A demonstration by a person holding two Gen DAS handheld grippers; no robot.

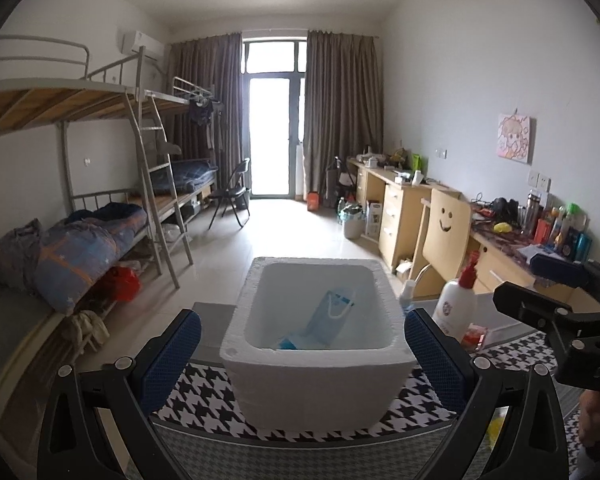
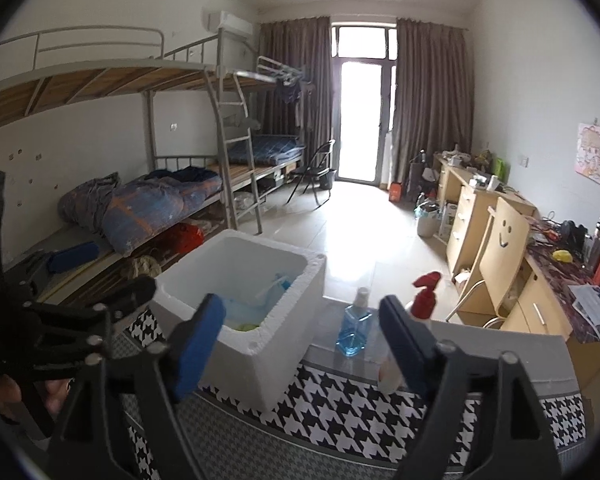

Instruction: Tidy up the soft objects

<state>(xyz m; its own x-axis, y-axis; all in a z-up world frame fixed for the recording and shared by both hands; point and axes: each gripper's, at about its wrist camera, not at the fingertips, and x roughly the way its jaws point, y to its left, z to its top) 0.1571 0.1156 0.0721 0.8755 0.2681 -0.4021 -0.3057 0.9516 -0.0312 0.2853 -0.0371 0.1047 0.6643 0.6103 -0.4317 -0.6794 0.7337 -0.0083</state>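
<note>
Both wrist views near foam box (image 1: 316, 376)

A clear blue liquid bottle (image 2: 354, 330) and a white red-capped pump bottle (image 1: 459, 305) stand on the black-and-white houndstooth cloth (image 2: 352, 412); beyond, grey metal bunk beds (image 1: 112, 152), a pale smiley-face chair (image 1: 446, 226)

We see a white foam box (image 1: 320, 384) standing upright and open on the houndstooth cloth (image 1: 204, 392). Inside lie a light-blue pouch (image 1: 332, 312) leaning on the wall and something yellow-green (image 2: 247, 326).
</note>
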